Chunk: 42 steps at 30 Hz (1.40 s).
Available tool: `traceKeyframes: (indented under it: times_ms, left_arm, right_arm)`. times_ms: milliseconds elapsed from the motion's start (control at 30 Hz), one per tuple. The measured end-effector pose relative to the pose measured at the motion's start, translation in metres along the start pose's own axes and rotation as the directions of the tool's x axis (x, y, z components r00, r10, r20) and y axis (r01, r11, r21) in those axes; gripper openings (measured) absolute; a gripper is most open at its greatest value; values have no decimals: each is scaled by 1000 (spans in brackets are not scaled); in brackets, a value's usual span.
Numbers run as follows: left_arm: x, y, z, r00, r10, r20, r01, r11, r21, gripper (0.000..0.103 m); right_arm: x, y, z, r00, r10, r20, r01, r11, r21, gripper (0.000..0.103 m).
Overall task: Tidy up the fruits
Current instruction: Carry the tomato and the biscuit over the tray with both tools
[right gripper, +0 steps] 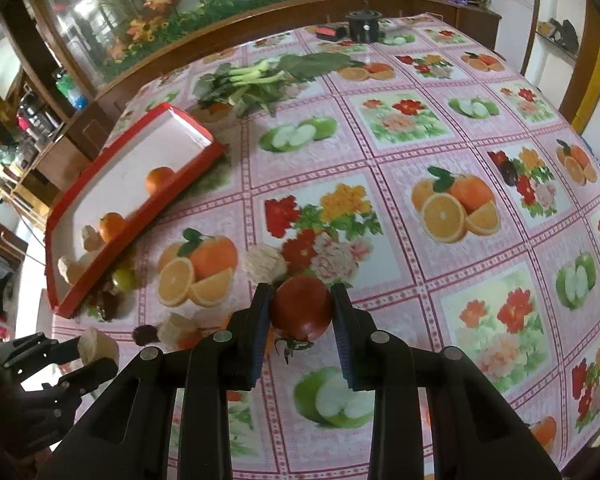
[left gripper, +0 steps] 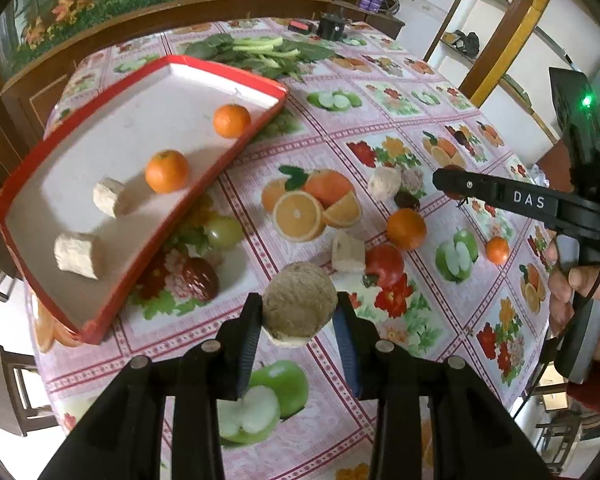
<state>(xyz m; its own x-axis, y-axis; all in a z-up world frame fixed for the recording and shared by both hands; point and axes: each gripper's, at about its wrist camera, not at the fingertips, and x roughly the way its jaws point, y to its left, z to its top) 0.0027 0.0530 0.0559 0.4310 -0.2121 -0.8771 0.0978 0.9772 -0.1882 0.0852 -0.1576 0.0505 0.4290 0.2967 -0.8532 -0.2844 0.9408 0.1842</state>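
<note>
- Left gripper (left gripper: 298, 312) clamped on a round brown fruit (left gripper: 300, 300), pads on its sides, held clear above the surface (left gripper: 400, 92). Side grip keeps it from rolling out.
- Right gripper (right gripper: 302, 312) clamped on a tomato (right gripper: 301, 308), stem hanging down, also off the surface.
- Red tray (left gripper: 140, 264) sits to the left and already holds two oranges (left gripper: 167, 171) and two pale chunks (left gripper: 78, 254), so I read it as the drop zone for both loads.
- Loose on the surface: an orange (left gripper: 406, 229), a smaller one (left gripper: 497, 250), a tomato (left gripper: 384, 265) and pale chunks. Those are left to collect.
- Greens (right gripper: 260, 78) lie beyond the tray, apart from the fruit.
</note>
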Motion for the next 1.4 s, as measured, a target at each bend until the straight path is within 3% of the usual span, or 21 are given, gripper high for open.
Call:
traceKeyframes:
  times_ms: [233,800,1167,1400]
  left_arm:
    - [-13,8,11,999,21,41,-20,1000,-6,39]
    - [-43,68,45,988,84,127,-62,984,-167,39]
    - [-47,97,53,986,108,130,-76,969,-234,39]
    - [-50,119,54,983,123,135,-84,960,-268,39]
  right_arm:
    - [-3,14,8,1000,21,9,-21,1000,-22,29]
    - [-2,65,47,988,146,41,-142,986,-85,29]
    - [10,115,62,975,220,15,-214,963,-161,29]
    - [16,135,76,960,281,-8,-280,950,-140,28]
